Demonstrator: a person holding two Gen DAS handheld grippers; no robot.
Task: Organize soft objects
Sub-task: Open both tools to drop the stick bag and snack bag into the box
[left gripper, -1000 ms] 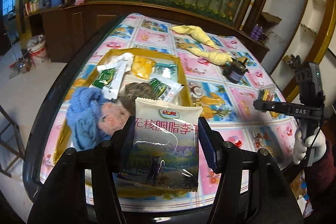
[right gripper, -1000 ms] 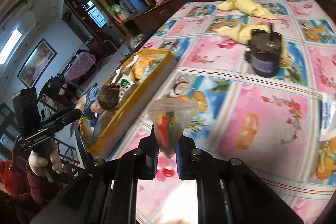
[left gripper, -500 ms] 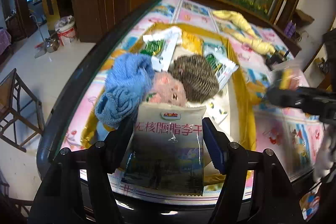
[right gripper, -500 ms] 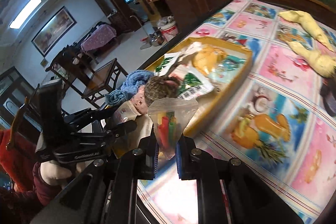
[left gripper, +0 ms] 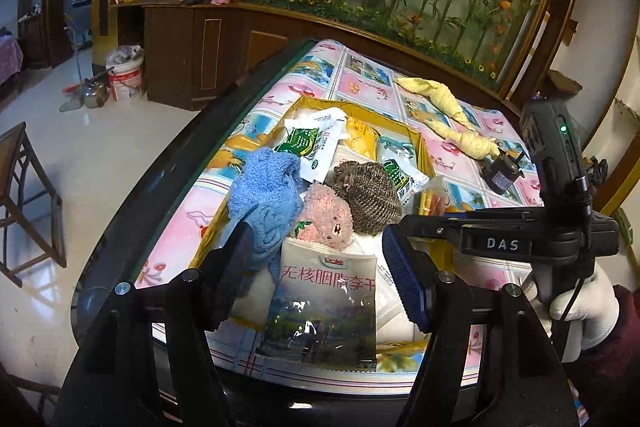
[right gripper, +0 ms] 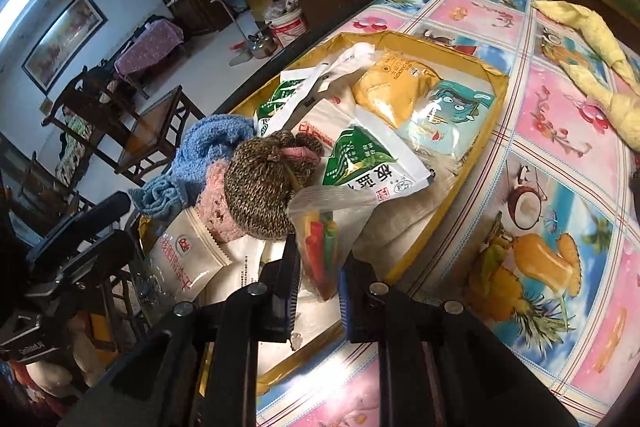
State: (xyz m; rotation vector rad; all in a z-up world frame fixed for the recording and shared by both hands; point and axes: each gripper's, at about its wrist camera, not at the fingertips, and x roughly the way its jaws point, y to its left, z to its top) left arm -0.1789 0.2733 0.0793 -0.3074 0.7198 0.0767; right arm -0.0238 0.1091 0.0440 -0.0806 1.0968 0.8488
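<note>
Step in hand: both bags are going into the yellow tray [right gripper: 494,99]; judged near the release stage.
Left gripper [left gripper: 320,267]: fingers spread wide, touching nothing; the Dole snack bag [left gripper: 324,307] lies between them on the tray's near end, seemingly already let go.
Right gripper [right gripper: 318,291]: fingers pressed onto the clear bag of coloured sticks [right gripper: 320,243], hanging over the tray at 6 o'clock of the brown knit ball [right gripper: 264,187].
Doing it well: lower the stick bag onto the bare white patch beside the snack bag before parting the fingers; let it lie flat, not propped on the knits.
Risk: dropped early, it may slide off the tray's rim.
Count, knits: 3 (blue cloth [left gripper: 266,195], pink knit [left gripper: 326,215], brown ball).
Count, green-white packets: 2.
Count, yellow cloths [left gripper: 448,107] on the table at 1 o'clock: 2.
Count, black plug adapter [left gripper: 500,175]: 1.
</note>
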